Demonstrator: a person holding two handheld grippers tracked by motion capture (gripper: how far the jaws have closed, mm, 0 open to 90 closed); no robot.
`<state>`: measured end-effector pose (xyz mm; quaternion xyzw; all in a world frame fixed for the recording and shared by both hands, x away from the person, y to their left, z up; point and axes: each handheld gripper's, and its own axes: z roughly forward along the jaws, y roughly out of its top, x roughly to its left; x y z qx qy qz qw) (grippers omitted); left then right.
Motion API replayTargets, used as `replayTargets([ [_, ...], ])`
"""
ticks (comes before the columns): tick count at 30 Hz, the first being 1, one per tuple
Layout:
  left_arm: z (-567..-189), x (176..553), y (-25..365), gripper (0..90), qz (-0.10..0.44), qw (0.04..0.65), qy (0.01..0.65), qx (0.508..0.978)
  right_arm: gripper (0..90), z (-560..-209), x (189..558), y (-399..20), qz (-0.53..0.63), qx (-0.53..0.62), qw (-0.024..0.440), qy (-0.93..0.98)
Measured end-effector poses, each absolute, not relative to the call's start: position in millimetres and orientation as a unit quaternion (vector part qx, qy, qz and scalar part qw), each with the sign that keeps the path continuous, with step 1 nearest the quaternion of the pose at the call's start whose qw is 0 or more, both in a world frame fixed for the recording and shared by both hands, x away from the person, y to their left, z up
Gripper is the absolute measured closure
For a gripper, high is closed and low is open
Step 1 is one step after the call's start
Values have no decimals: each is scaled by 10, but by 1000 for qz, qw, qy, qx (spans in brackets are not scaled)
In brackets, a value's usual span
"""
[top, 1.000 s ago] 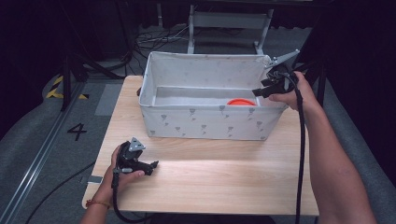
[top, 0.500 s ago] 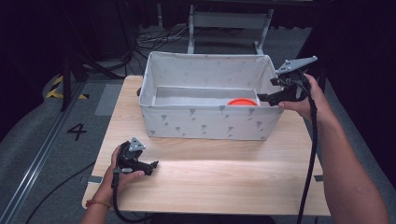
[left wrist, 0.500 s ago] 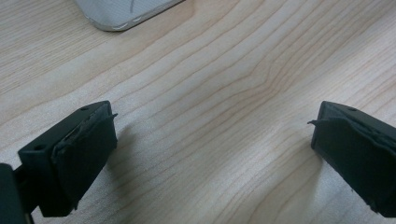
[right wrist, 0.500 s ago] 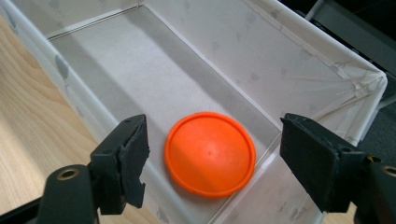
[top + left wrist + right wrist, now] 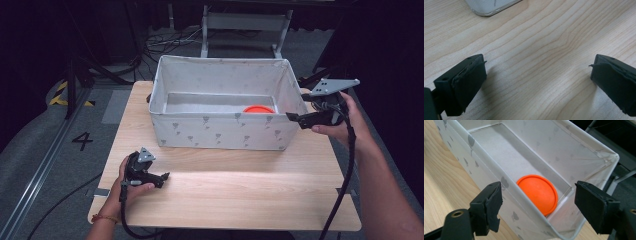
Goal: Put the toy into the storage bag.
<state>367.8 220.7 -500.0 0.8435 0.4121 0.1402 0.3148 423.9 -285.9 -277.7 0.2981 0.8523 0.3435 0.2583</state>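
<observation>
Pale wood-grain table [image 5: 240,190] under dark studio surroundings: at the right of the high view, the right gripper [image 5: 295,118] hangs just off the right end of a fabric bin [image 5: 220,132], its black jaws pointing at the bin's near right corner. Those jaws have just been opening and stand wide apart with nothing between them. From the right gripper view [image 5: 536,207], they frame the bin's corner, with the near wall's rim running between the padded tips. Bare tabletop lies open on this side of the bin, and a narrow strip remains between the bin's right end and the table edge.

An orange disc [image 5: 537,193] lies flat on the bin floor, tucked into the right-hand corner against the near wall; in the high view, only its upper arc [image 5: 259,108] shows above the rim. It is round, smooth and matte, with a slightly raised edge.

At lower left of the high view, the left gripper [image 5: 164,176] rests low on the table, jaws spread and empty over bare wood. The bin is soft-sided, grey-white, rectangular, printed with small grey motifs.
</observation>
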Motion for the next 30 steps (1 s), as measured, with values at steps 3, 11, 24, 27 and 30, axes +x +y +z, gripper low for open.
replayTargets([
  [3,-5000,3678,2207,5,140,315,412,844,220,-2829,4133,-2915,341,293,264,854],
  [11,-5000,3678,2207,5,140,315,412,843,214,-2994,3899,-3044,331,286,275,856],
  [24,-5000,3678,2207,5,140,315,412,843,198,-3469,3589,-3136,304,283,293,861],
  [27,-5000,3678,2207,5,140,315,412,843,198,-3591,3552,-3160,299,283,291,863],
  [30,-5000,3678,2207,6,140,315,412,843,196,-3751,3528,-3194,297,292,287,863],
])
